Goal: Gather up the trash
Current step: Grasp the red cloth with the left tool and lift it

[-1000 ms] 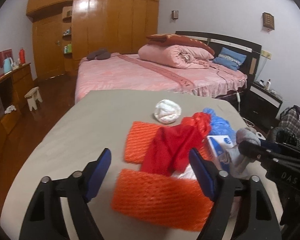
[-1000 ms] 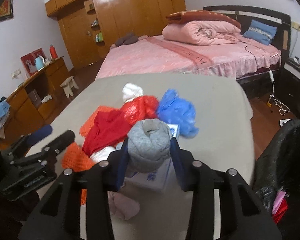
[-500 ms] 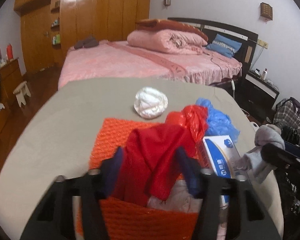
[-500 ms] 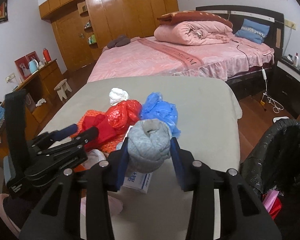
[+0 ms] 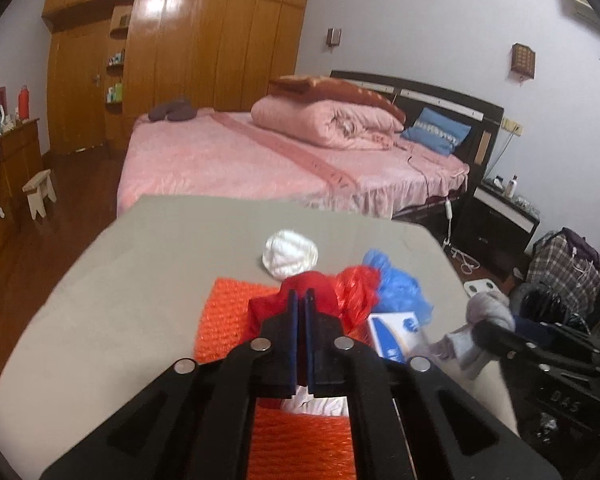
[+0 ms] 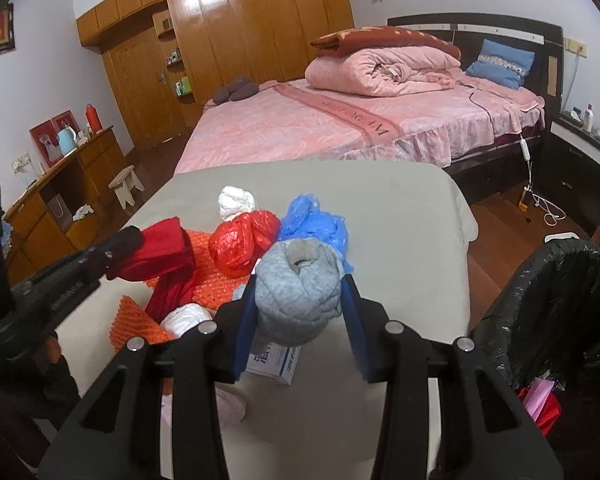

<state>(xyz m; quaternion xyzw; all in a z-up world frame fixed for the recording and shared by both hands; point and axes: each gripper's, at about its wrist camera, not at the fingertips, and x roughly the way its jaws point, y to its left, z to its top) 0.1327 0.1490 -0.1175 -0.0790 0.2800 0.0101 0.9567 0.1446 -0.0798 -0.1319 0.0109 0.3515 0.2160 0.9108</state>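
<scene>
My left gripper [image 5: 300, 300] is shut on a red cloth [image 5: 314, 286] and holds it lifted above the pile; it also shows in the right wrist view [image 6: 168, 248]. My right gripper [image 6: 298, 292] is shut on a rolled grey sock [image 6: 296, 292], held above the table's right side; the sock also shows in the left wrist view [image 5: 490, 308]. On the grey table [image 6: 400, 208] lie orange mesh sheets [image 5: 228, 312], a red plastic bag [image 6: 240, 244], a blue plastic bag [image 6: 316, 224], a white wad [image 5: 290, 254] and a blue-white box [image 5: 394, 332].
A black-lined trash bin [image 6: 560, 300] stands at the table's right side with red and pink trash inside. A pink bed [image 6: 340, 120] lies beyond the table. A wooden cabinet [image 6: 60, 200] and a small stool [image 6: 126, 186] stand to the left.
My left gripper moved forward over the pile, closed on the red cloth and lifted it. My right gripper kept hold of the grey sock and shifted right, nearer the bin.
</scene>
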